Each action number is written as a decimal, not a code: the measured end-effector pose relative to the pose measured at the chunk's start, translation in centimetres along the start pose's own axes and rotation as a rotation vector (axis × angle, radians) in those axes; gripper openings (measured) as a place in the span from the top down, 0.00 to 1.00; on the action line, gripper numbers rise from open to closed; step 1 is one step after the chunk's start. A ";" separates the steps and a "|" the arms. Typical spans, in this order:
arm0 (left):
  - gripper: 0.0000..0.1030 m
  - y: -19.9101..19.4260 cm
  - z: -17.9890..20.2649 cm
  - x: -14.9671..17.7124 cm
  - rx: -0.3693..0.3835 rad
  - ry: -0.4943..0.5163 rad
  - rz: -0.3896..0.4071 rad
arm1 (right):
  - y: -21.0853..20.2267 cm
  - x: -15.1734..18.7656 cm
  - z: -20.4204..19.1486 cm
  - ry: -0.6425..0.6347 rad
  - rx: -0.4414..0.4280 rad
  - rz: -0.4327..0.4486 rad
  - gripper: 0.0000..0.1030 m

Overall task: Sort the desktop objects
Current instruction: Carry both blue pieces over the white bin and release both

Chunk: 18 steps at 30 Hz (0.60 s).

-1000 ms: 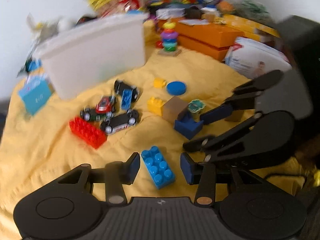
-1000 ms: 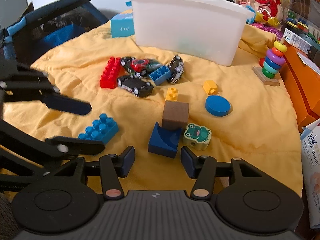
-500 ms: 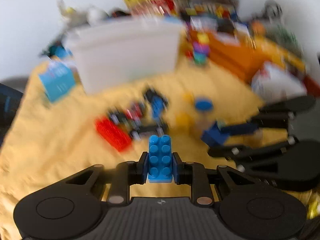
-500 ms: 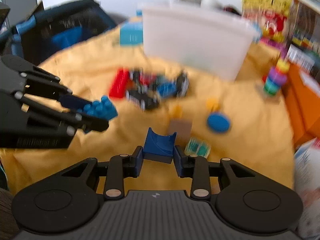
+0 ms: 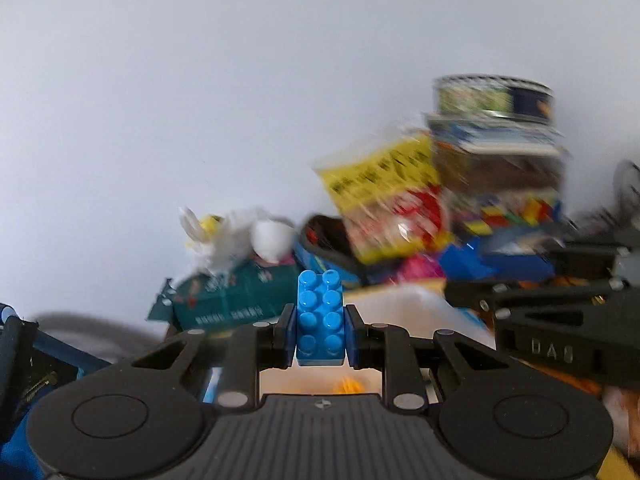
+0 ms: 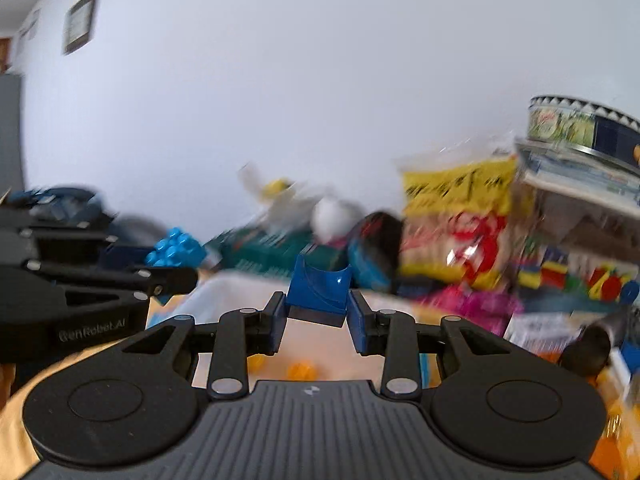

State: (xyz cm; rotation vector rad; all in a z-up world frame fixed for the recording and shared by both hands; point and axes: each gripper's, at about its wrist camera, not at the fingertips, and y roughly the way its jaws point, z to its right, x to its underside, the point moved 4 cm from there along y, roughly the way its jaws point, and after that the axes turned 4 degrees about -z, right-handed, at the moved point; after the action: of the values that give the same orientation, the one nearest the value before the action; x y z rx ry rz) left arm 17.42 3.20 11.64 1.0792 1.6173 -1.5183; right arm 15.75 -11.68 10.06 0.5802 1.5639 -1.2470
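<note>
In the left wrist view my left gripper (image 5: 320, 334) is shut on a light blue studded brick (image 5: 320, 314), held upright between the pads in the air. My right gripper (image 6: 318, 312) is shut on a dark blue block with a curved hollow (image 6: 320, 288), also lifted. Both hang just over the near rim of the white plastic bin (image 6: 240, 286), side by side. The left gripper (image 6: 120, 280) with its brick (image 6: 174, 246) shows at the left of the right wrist view. The right gripper (image 5: 560, 320) shows at the right of the left wrist view.
Behind the bin (image 5: 404, 300) lies a blurred pile: a teal box (image 5: 232, 292), a white soft toy (image 5: 248, 236), a yellow and red snack bag (image 5: 384, 196) and stacked boxes with a round tin (image 6: 580, 124). Yellow cloth (image 6: 16, 420) shows below. A white wall fills the top.
Both grippers closed on their pieces on the yellow cloth, the left on the light blue brick, the right on the dark blue block. Both then rose and tilted up toward the bin.
</note>
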 end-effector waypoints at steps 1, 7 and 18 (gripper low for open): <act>0.73 1.3 -0.2 -0.3 -0.006 -0.004 -0.013 | 1.1 -0.7 0.3 0.015 0.022 -0.009 0.64; 0.53 3.6 0.9 1.7 0.033 0.035 -0.103 | 5.7 1.6 0.2 -0.021 0.053 -0.152 0.56; 0.39 -5.1 3.0 11.8 0.160 0.032 -0.136 | -0.4 11.0 -0.4 -0.006 -0.080 -0.243 0.52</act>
State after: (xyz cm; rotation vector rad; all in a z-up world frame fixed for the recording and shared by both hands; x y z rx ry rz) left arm 7.44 1.83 3.15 1.1022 1.6423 -1.7529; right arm 11.13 -13.74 0.31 0.3412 1.7086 -1.3565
